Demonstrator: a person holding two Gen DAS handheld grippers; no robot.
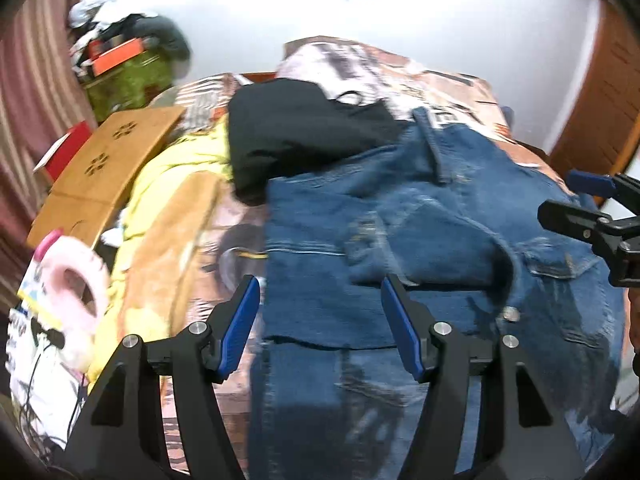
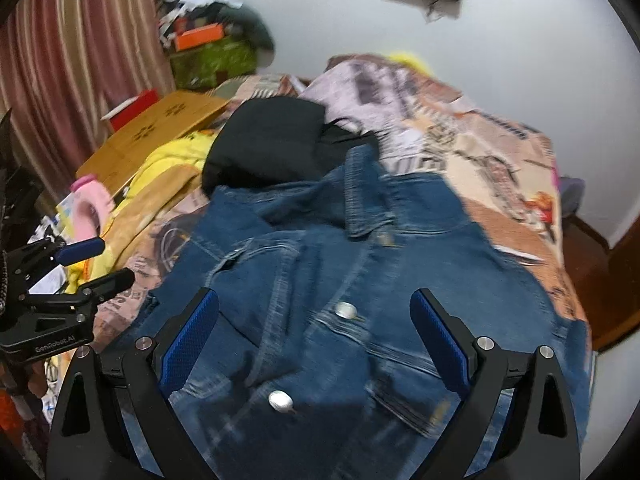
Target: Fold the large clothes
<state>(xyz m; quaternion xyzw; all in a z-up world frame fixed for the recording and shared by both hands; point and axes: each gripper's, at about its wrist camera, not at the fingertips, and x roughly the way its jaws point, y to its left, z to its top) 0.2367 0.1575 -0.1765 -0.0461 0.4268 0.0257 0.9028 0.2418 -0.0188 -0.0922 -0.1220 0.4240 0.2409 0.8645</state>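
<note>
Both claws spread wide over denim jacket, gripping nothing.

Left claw (image 1: 320, 304) and right claw (image 2: 314, 320) open above blue denim jacket (image 2: 360, 280), laid buttons-up on bed's printed bedspread (image 2: 500, 152). Black garment (image 2: 272, 148) just beyond collar, touching it; yellow cloth (image 2: 172, 164) and pink slipper (image 1: 76, 292) off to left, by cardboard box (image 1: 108, 160).
</note>
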